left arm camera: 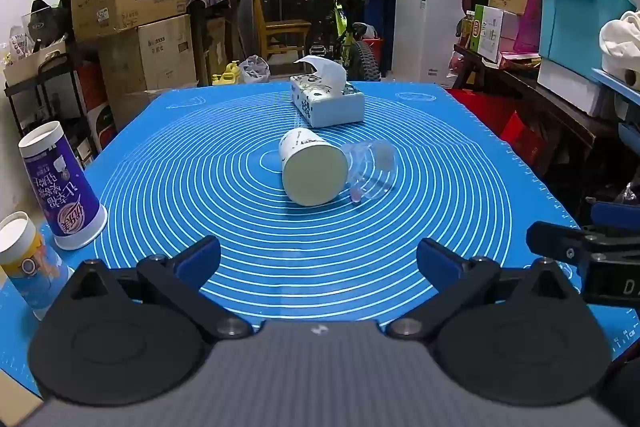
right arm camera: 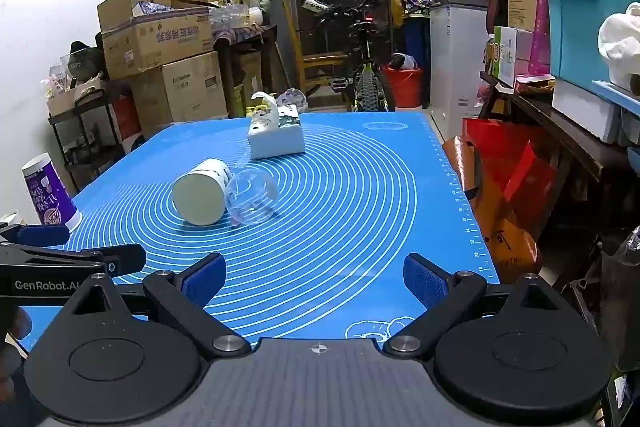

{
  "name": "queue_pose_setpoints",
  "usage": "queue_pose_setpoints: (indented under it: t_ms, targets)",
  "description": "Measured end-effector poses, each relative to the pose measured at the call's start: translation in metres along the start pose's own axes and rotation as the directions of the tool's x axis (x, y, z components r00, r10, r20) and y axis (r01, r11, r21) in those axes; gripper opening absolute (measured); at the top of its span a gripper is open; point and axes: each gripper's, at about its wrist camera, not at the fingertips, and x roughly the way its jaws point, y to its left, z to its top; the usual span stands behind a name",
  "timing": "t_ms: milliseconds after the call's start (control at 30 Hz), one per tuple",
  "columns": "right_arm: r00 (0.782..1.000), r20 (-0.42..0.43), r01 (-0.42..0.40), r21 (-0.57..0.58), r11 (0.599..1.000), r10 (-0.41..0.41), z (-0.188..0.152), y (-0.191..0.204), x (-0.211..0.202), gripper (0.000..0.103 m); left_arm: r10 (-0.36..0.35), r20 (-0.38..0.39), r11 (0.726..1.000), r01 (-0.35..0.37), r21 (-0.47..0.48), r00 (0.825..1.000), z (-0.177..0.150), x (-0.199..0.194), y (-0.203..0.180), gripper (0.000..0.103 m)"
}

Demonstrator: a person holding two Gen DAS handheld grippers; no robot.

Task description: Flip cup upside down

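A white paper cup (left arm camera: 312, 169) lies on its side in the middle of the blue mat (left arm camera: 200, 187), its flat base facing me. A clear plastic cup (left arm camera: 370, 169) lies on its side against its right. Both also show in the right wrist view: the paper cup (right arm camera: 202, 193) and the clear cup (right arm camera: 252, 201). My left gripper (left arm camera: 319, 263) is open and empty, well short of the cups. My right gripper (right arm camera: 315, 277) is open and empty, near the mat's front right, with the cups ahead to its left.
A tissue box (left arm camera: 326, 99) stands behind the cups. A purple cup (left arm camera: 60, 187) stands upside down at the mat's left edge, with a yellow-blue cup (left arm camera: 28, 259) nearer me. Boxes, a bicycle and shelves surround the table. The right gripper's side (left arm camera: 592, 259) shows at right.
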Motion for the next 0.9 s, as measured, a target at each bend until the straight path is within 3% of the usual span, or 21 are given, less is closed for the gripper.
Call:
queue_pose_setpoints:
  t_ms: [900]
  targets:
    - [1.000,-0.011,-0.005,-0.003,1.000,0.005,-0.0013,0.0030,-0.0011,0.096,0.007,-0.005,1.000,-0.007,0.026,1.000,-0.0037,0.0022,-0.0036,0.103]
